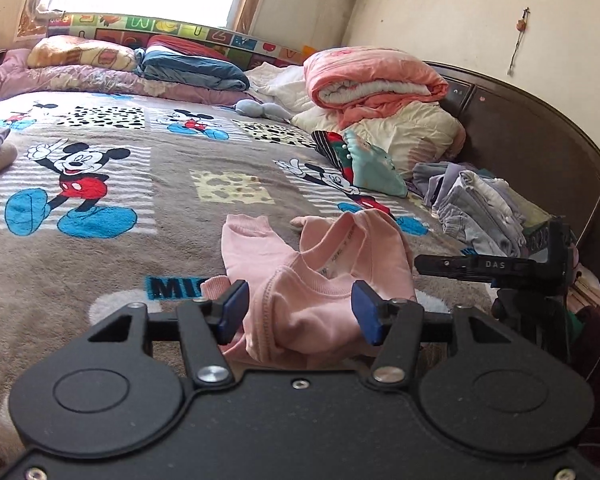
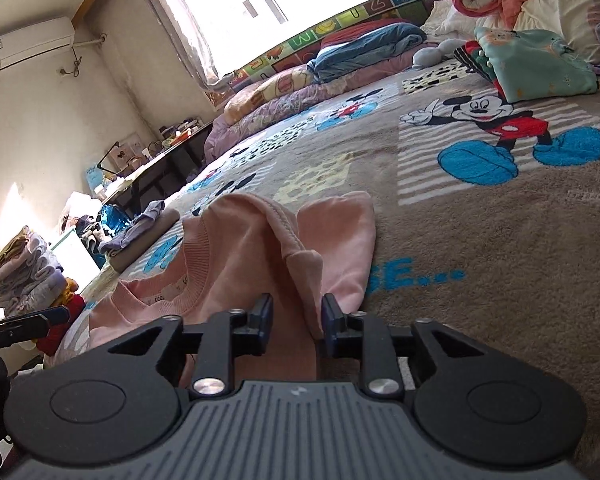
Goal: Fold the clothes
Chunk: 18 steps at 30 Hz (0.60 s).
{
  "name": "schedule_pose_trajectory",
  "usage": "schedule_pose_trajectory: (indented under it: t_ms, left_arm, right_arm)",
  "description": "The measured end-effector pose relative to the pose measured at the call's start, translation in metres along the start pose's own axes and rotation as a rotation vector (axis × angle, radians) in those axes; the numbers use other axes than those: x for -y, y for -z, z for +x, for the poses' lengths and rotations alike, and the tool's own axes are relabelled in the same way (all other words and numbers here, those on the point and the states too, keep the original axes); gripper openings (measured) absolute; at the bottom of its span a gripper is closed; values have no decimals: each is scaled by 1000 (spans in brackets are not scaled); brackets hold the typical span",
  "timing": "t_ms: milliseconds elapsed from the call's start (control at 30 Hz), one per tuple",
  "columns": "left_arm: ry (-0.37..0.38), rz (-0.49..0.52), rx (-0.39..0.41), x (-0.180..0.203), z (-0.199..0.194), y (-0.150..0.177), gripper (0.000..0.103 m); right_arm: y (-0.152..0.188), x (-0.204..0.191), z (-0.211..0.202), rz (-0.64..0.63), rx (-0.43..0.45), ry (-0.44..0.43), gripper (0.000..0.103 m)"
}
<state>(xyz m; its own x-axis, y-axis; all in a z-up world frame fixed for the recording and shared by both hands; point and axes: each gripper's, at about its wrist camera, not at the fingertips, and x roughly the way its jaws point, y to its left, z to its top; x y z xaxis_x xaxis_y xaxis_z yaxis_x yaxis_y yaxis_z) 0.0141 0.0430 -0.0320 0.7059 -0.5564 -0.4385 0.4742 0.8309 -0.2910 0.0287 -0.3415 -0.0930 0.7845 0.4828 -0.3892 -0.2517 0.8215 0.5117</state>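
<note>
A pink sweatshirt [image 1: 320, 264] lies crumpled on the Mickey Mouse blanket [image 1: 100, 240], its ribbed collar and label facing up. My left gripper [image 1: 300, 310] is open, with a bunched part of the sweatshirt lying between its blue pads [image 1: 236, 308]. In the right wrist view the pink sweatshirt [image 2: 236, 248] shows a raised seamed fold running toward my right gripper [image 2: 296, 320]. That gripper is open too, and the fold sits loosely in the gap without being pinched. The right gripper [image 1: 480, 266] also shows side-on at the right of the left wrist view.
Folded grey and lilac clothes [image 1: 472, 208] and a teal folded garment [image 1: 374, 168] lie by the dark headboard [image 1: 540, 128]. Rolled quilts [image 1: 364, 80] and pillows line the far side. A folded pile [image 2: 140, 232] sits at the bed's left edge, with a clothes stack [image 2: 20, 276] beyond it.
</note>
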Motion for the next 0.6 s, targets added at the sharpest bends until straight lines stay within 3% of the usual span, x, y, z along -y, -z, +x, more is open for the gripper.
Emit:
schedule_pose_trajectory:
  t_ms: [33, 200, 400, 600]
  left_arm:
    - [14, -8, -2, -2, 1, -2, 59]
    - [38, 34, -52, -4, 15, -9, 63]
    - [47, 61, -148, -11, 40, -15, 63]
    - [73, 69, -208, -11, 55, -18, 63]
  right_arm:
    - [-3, -1, -5, 2, 27, -4, 55]
    - [-28, -13, -9, -84, 51, -46, 60]
    - [-65, -47, 16, -309, -65, -98, 63]
    - [-81, -63, 48, -469, -210, -112, 65]
